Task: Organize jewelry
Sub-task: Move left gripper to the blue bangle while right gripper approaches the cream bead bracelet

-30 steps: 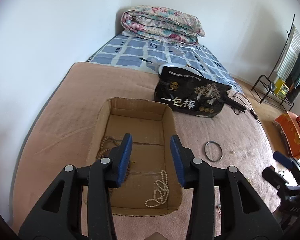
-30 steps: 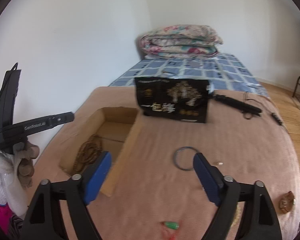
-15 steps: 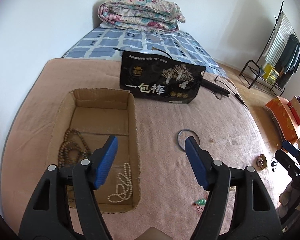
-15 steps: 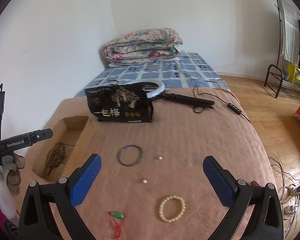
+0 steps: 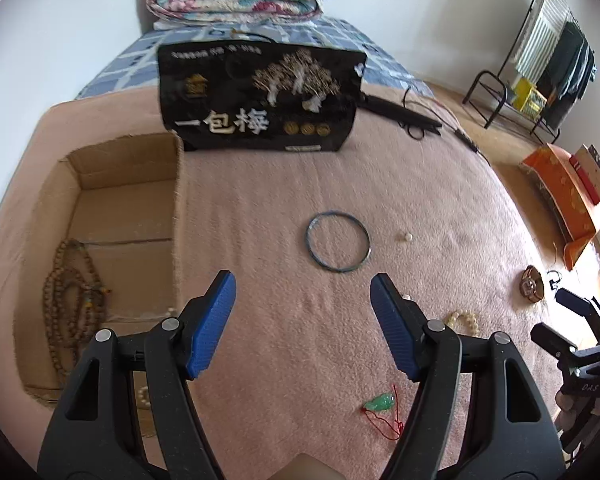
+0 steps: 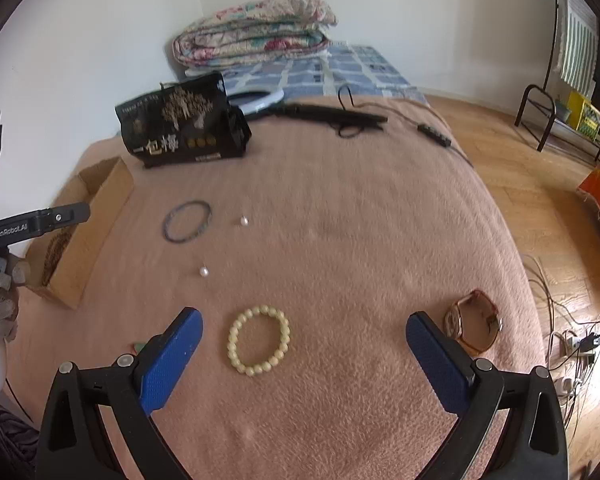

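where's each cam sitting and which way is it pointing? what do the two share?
Left wrist: on the left gripper, above the pink blanket, facing the black bag; cardboard box at left. Own open blue fingers show, the right gripper at the right edge.
Right wrist: on the right gripper, low over the bead bracelet, facing the folded quilt. Own open fingers show, the left gripper at the left edge.
Shared: bag, box, quilt, dark bangle, bead bracelet.
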The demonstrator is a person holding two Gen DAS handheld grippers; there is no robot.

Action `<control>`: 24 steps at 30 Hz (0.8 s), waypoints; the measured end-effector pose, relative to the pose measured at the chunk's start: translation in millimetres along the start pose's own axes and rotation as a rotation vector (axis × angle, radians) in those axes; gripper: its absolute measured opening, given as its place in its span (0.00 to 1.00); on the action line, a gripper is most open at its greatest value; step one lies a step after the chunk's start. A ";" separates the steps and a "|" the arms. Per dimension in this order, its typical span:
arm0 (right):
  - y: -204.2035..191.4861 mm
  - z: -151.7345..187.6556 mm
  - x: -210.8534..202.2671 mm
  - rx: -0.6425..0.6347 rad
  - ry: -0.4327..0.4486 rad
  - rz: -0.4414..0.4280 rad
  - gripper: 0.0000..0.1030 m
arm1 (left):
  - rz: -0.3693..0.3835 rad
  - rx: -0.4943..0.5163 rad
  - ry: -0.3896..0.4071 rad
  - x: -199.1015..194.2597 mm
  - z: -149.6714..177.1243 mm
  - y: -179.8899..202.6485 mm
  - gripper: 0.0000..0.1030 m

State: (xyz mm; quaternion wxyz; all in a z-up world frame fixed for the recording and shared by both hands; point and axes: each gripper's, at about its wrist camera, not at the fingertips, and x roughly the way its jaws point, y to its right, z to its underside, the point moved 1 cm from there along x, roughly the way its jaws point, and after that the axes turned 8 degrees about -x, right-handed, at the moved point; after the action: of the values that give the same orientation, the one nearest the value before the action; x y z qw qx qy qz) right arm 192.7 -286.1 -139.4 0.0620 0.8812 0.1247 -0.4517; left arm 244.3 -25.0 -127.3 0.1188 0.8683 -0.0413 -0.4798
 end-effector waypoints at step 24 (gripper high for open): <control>-23.0 18.1 57.5 -0.142 -0.078 -0.091 1.00 | -0.021 0.045 -0.099 110.0 -3.4 42.7 0.70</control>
State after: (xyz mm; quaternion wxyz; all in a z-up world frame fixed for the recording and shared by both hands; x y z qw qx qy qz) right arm 204.5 -258.5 -196.6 0.1086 0.8497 0.1939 -0.4781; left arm 308.0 -86.1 -205.7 0.0923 0.8464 -0.0489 -0.5222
